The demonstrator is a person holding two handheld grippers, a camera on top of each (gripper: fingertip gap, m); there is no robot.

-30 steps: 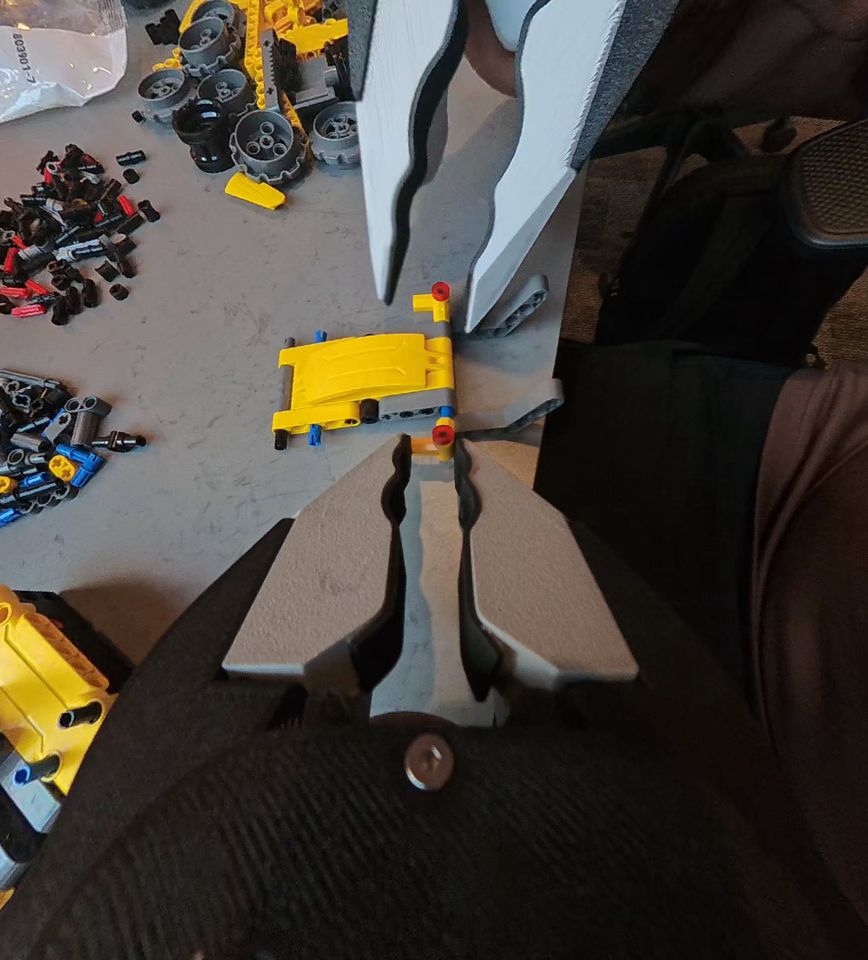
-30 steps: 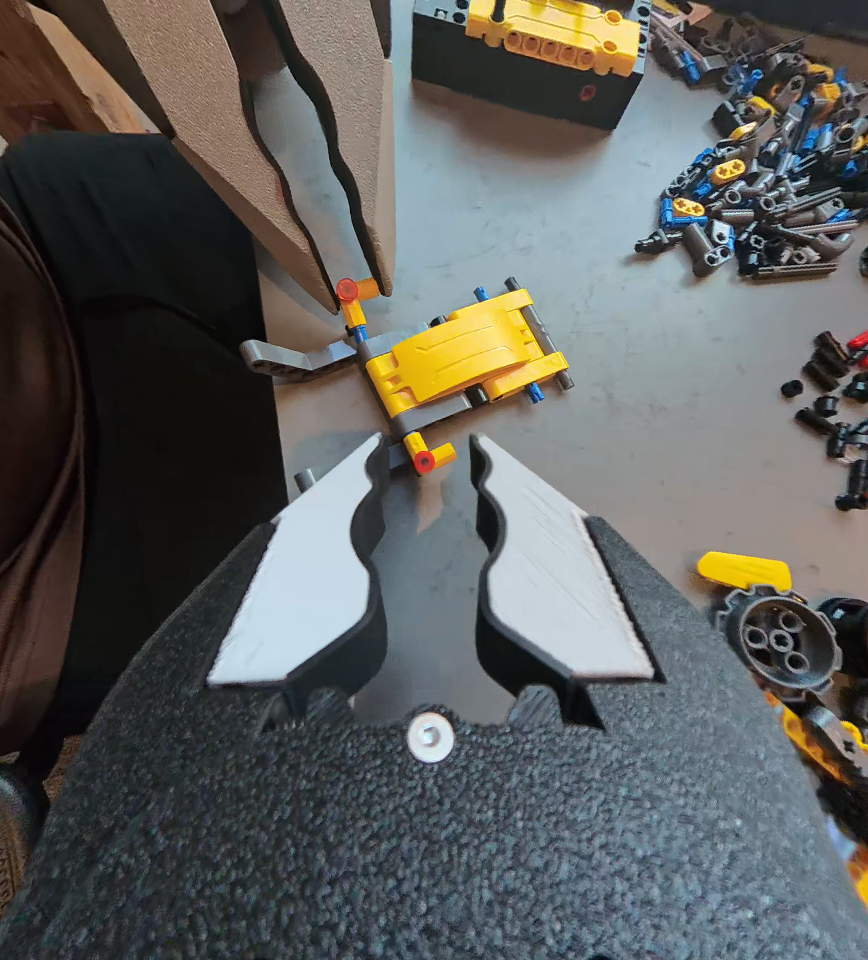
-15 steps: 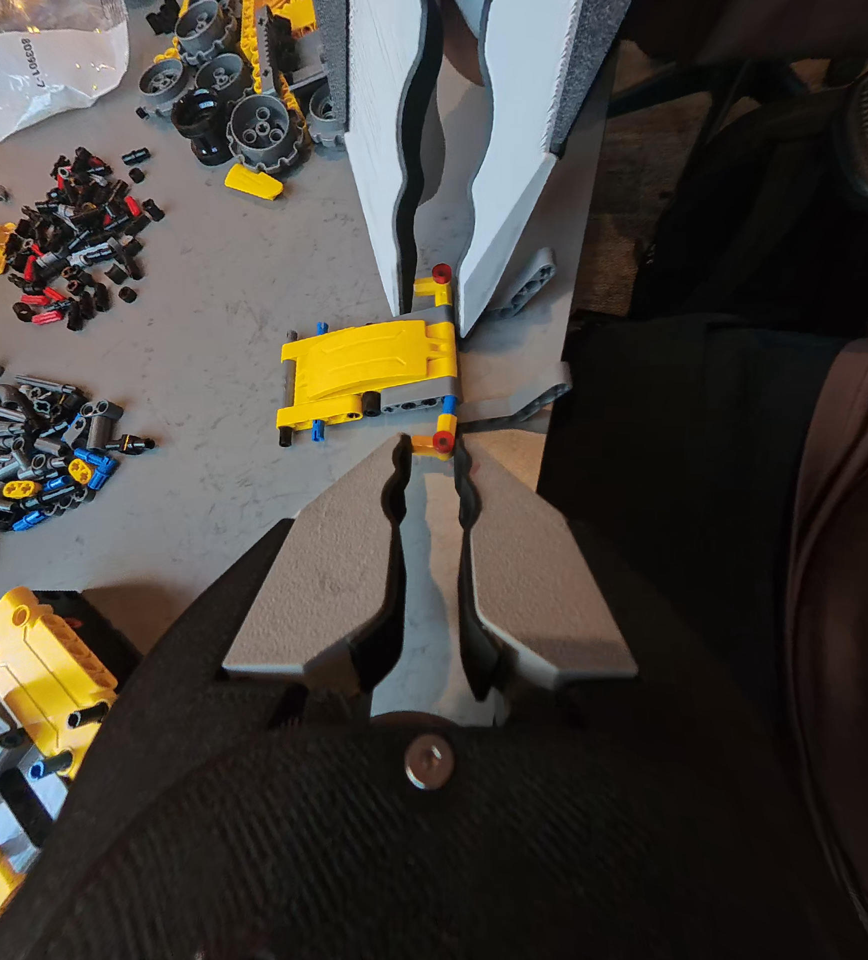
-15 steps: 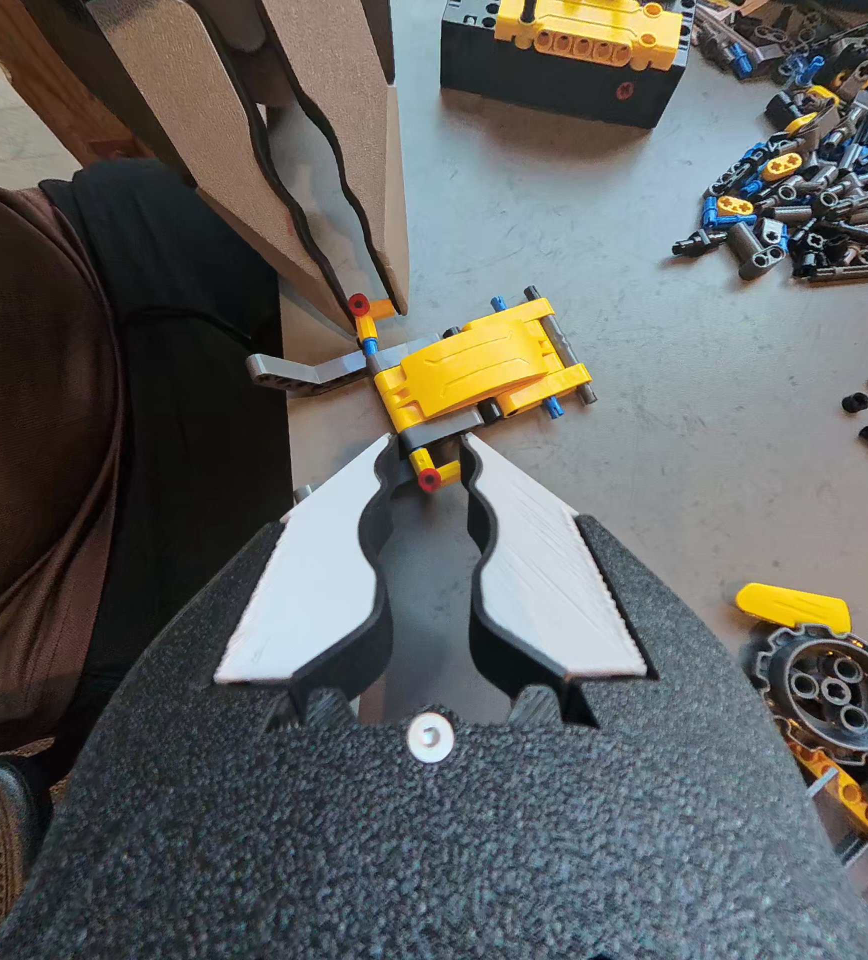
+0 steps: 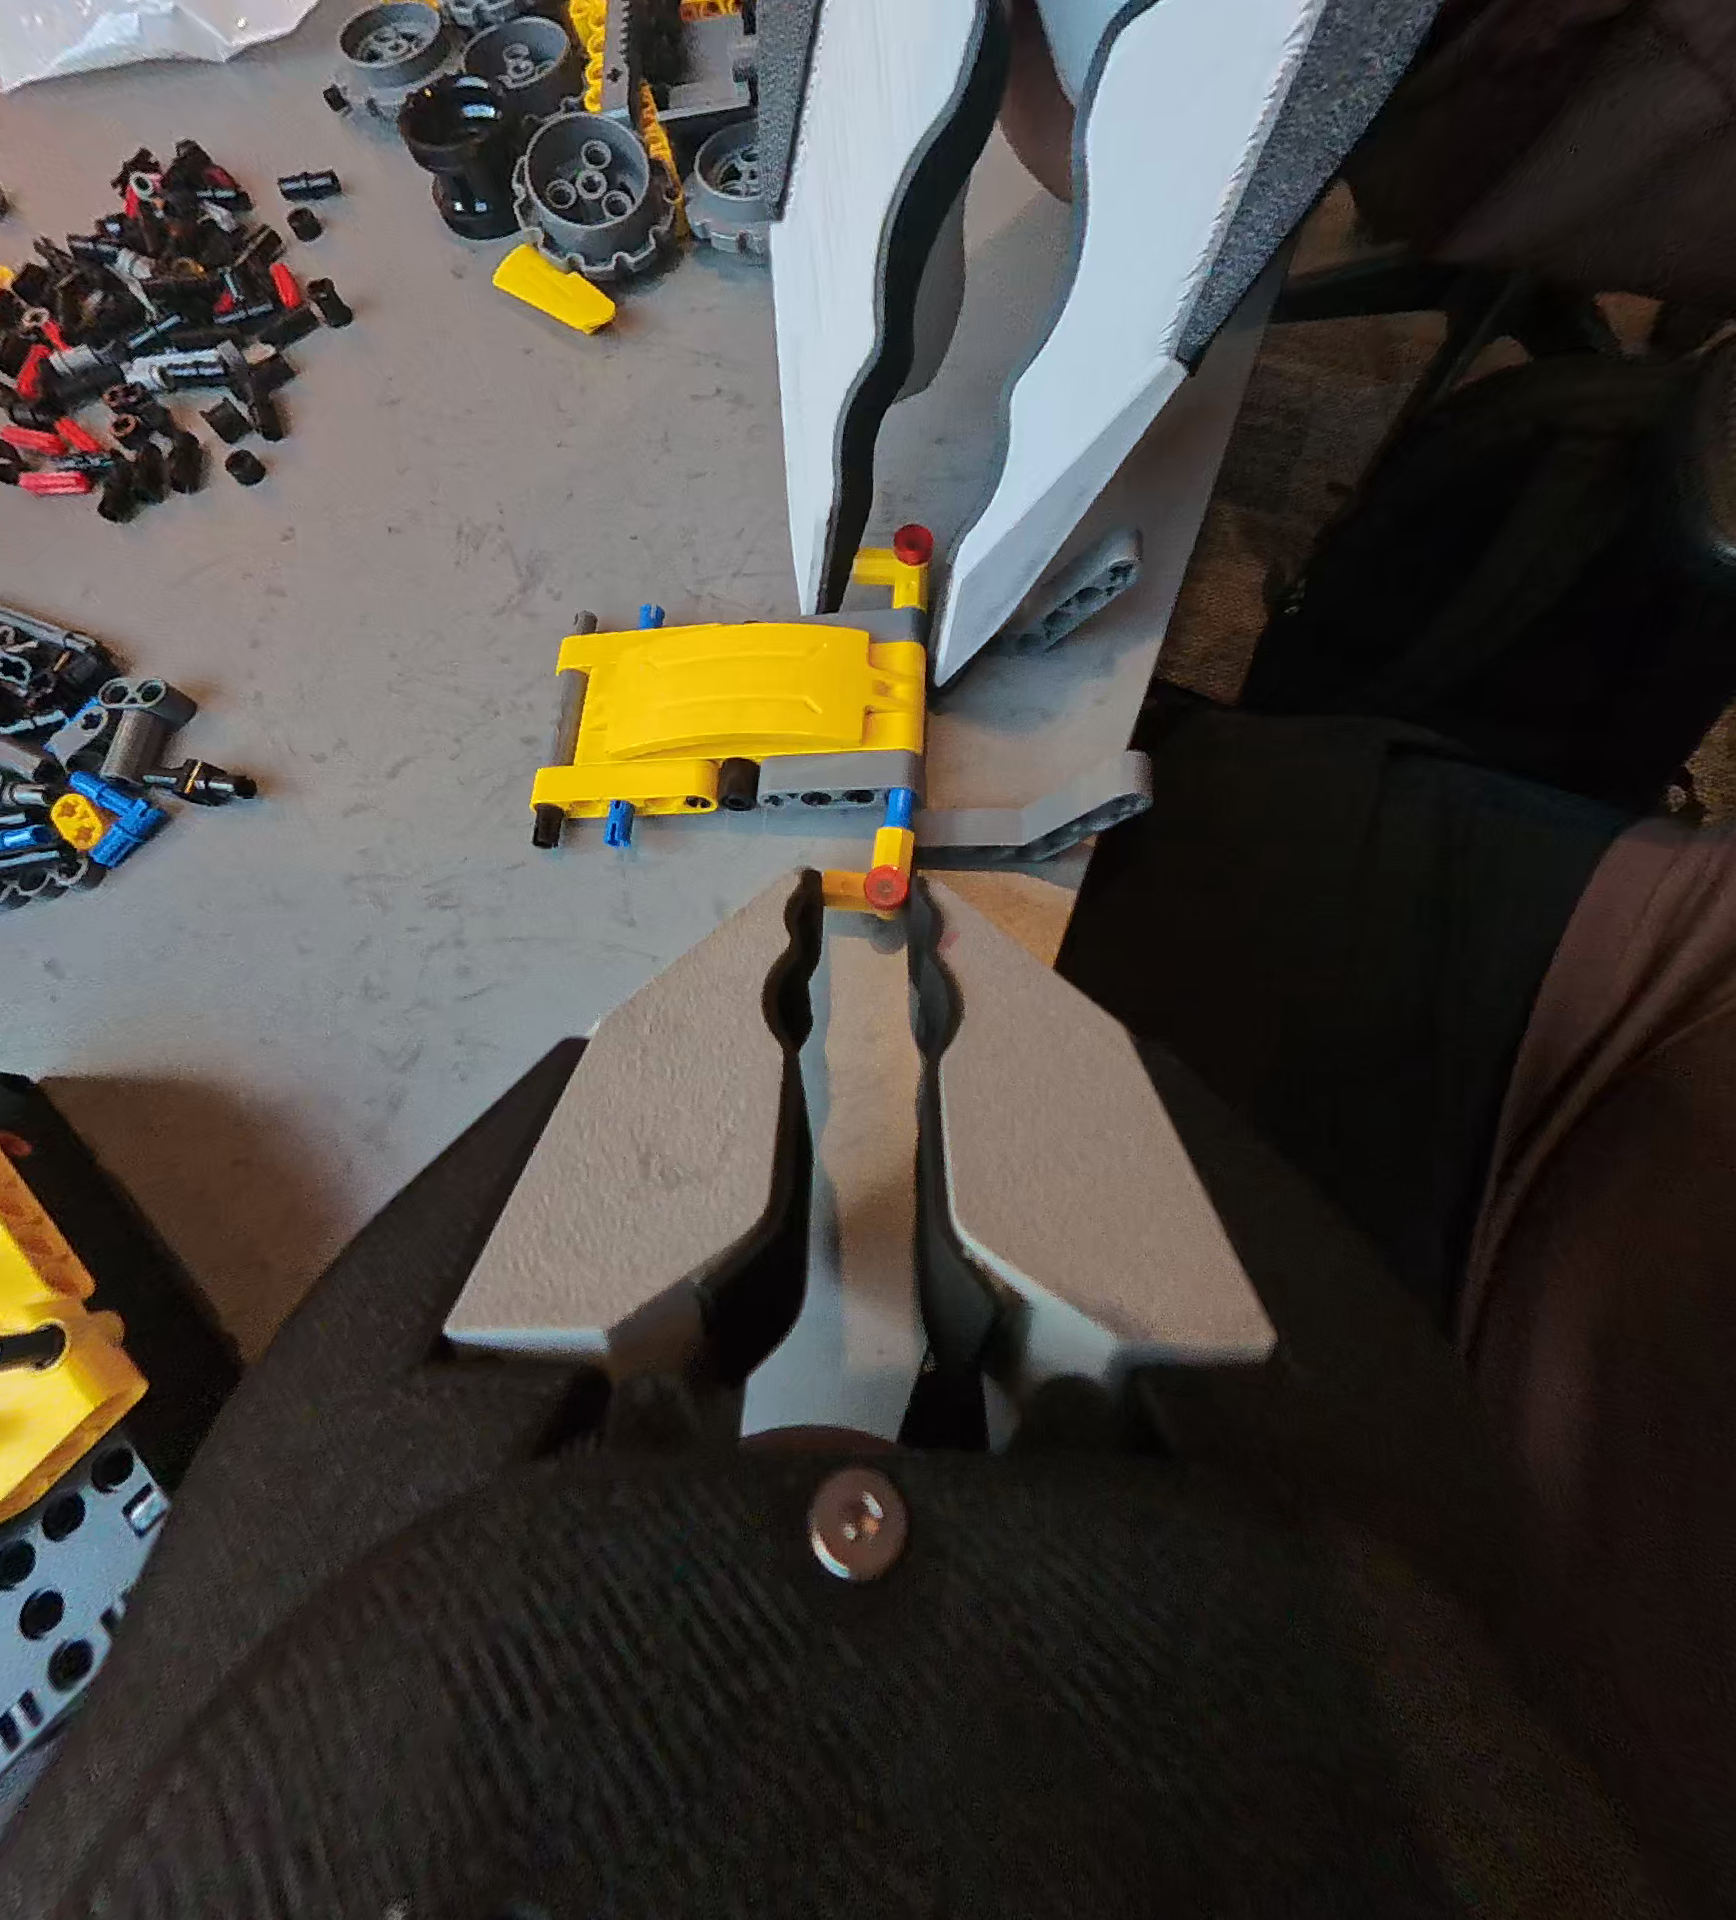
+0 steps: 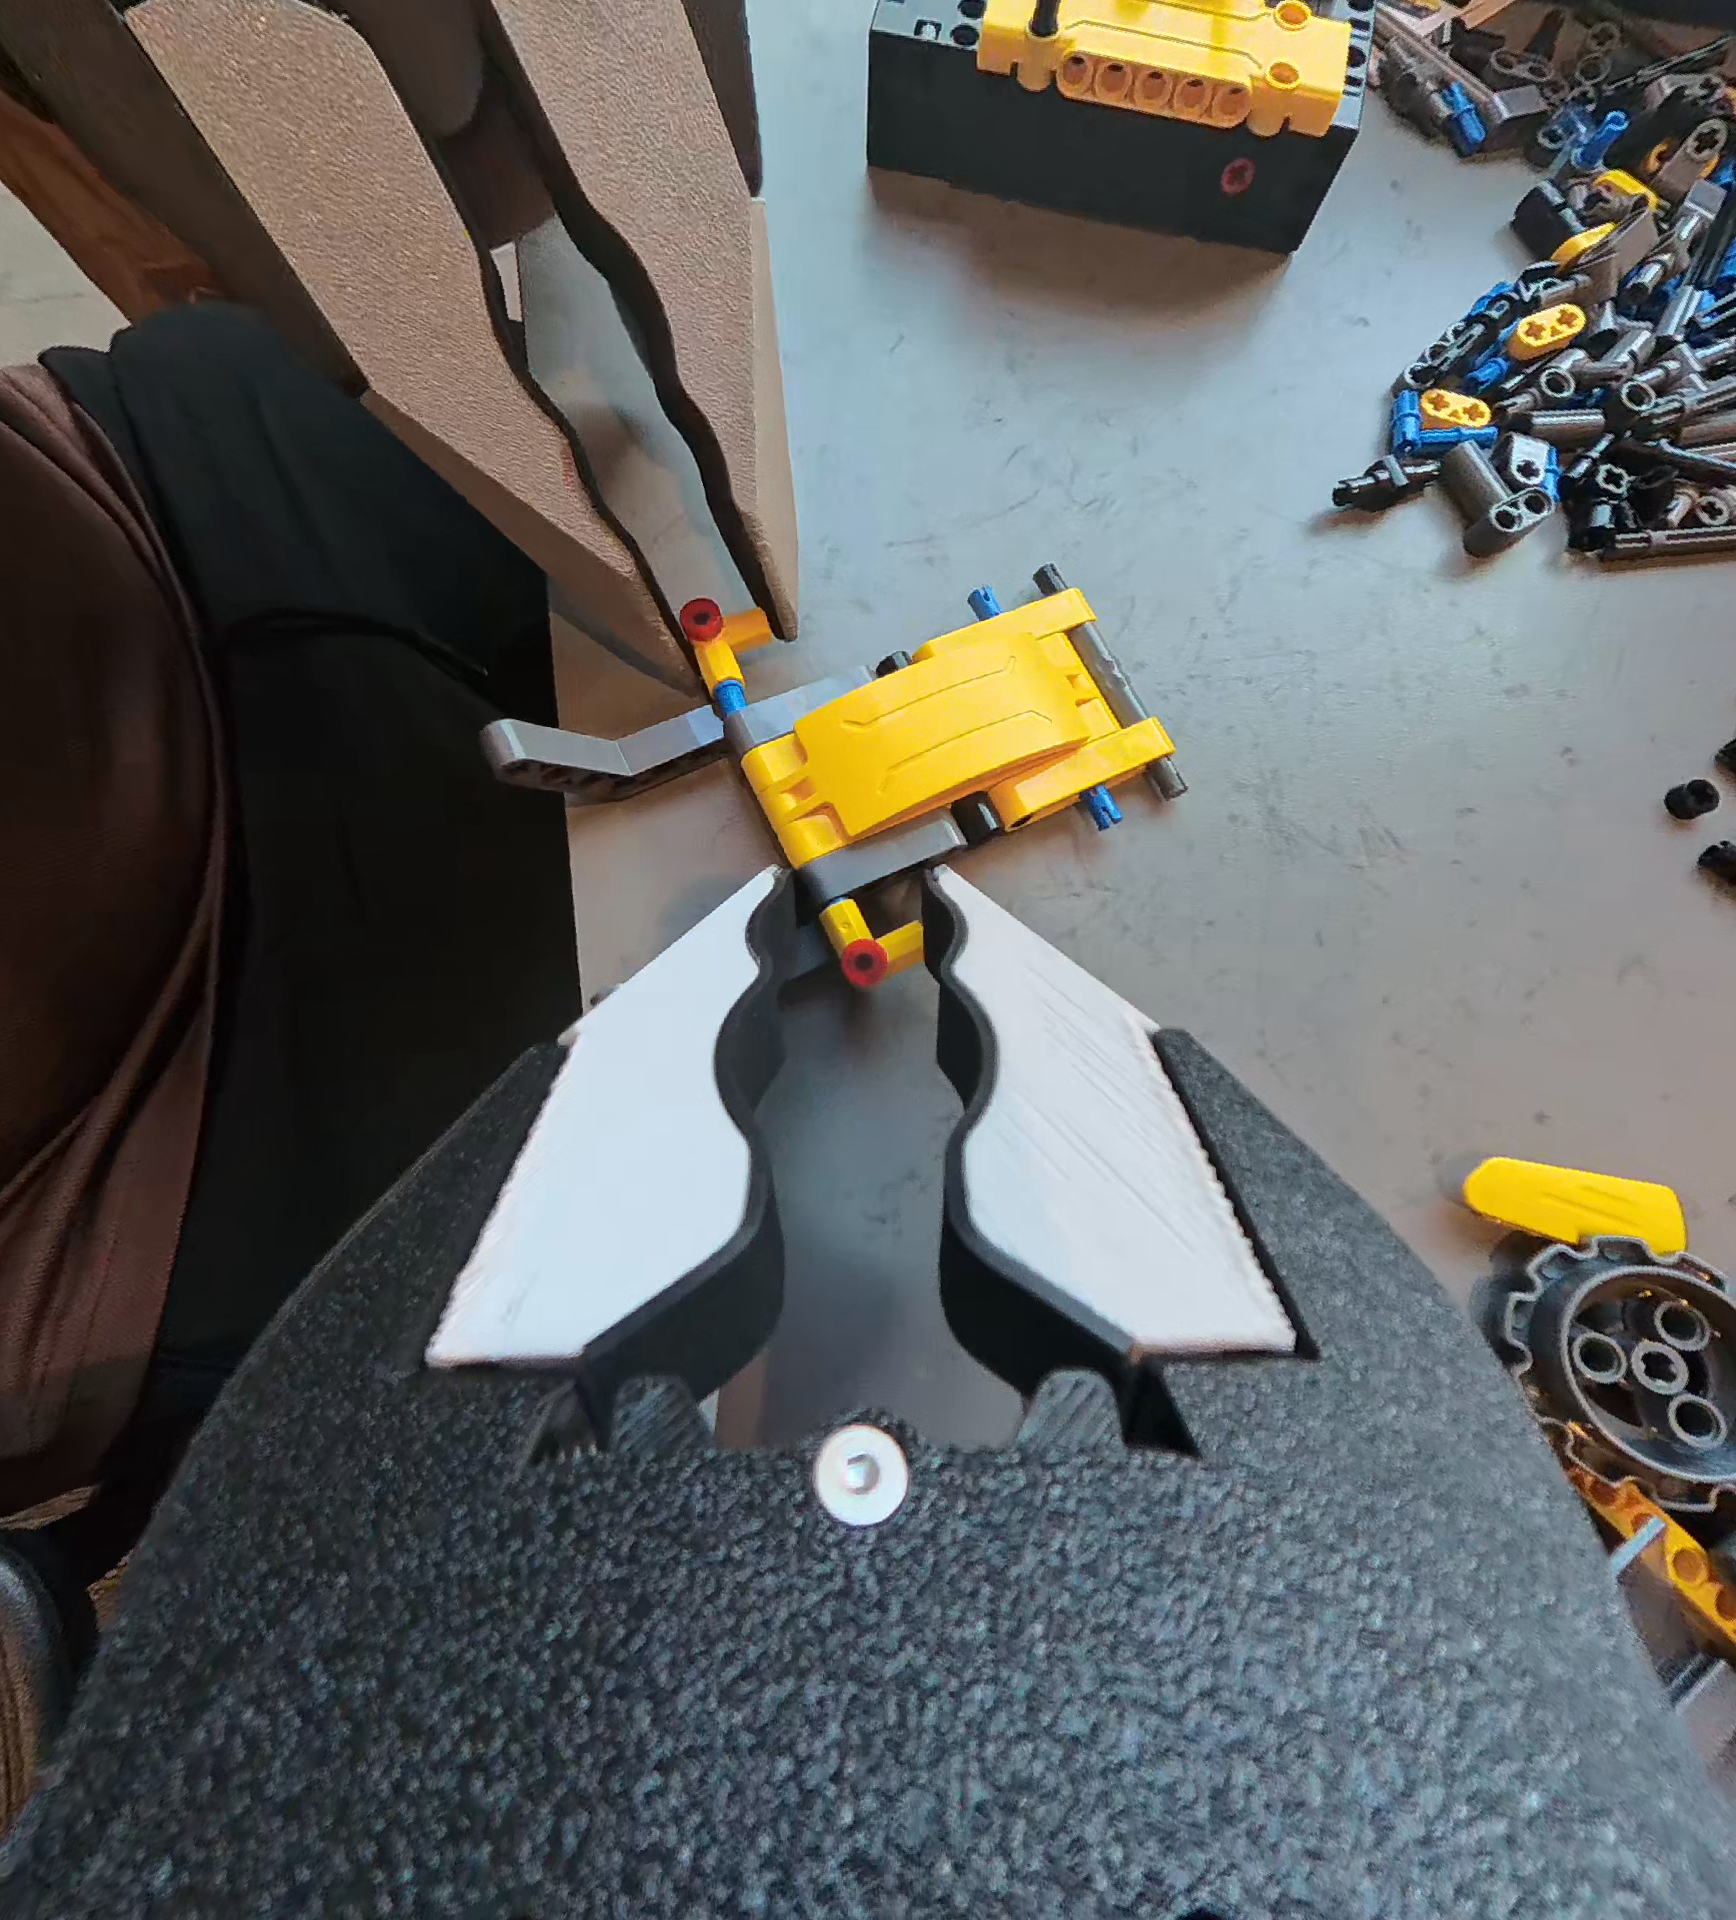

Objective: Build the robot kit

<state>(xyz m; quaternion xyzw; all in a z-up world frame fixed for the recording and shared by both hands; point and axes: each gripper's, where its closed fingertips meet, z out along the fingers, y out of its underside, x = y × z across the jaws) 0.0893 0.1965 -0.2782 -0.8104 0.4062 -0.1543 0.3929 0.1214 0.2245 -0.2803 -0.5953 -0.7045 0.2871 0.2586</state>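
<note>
A small yellow panel assembly [image 5: 729, 696] lies flat on the grey table [image 5: 428, 540] near its edge. At each end it has a yellow elbow connector tipped with a red pin. Its grey bent beam [image 5: 1040, 821] sticks out over the edge. My left gripper [image 5: 866, 896] is shut on the near connector [image 5: 869, 888]. My right gripper [image 6: 853, 883] is open, its white fingers straddling the other connector [image 6: 869, 948] and almost touching it. Each gripper also shows in the other view, the right one [image 5: 885, 644] and the left one [image 6: 734, 649].
Piles of black and red pins [image 5: 147, 343] and of grey and blue connectors [image 5: 12, 769] lie to one side. Grey wheels [image 5: 589, 187], a loose yellow curved piece [image 6: 1570, 1200] and a yellow-and-black block [image 6: 1134, 104] are nearby. A seated person's lap [image 5: 1622, 1143] borders the table edge. About 5 centimeters separates my left fingertips from my right. The left gripper is farther from the loose yellow curved piece [image 6: 1570, 1200], some 20 centimeters, than the right, some 12 centimeters. My left wrist view [image 5: 554, 298] looks at it from another angle.
My right gripper has moved forward until its fingers straddle the far connector, narrowing slightly. My left gripper has kept its hold. The assembly has barely shifted.
</note>
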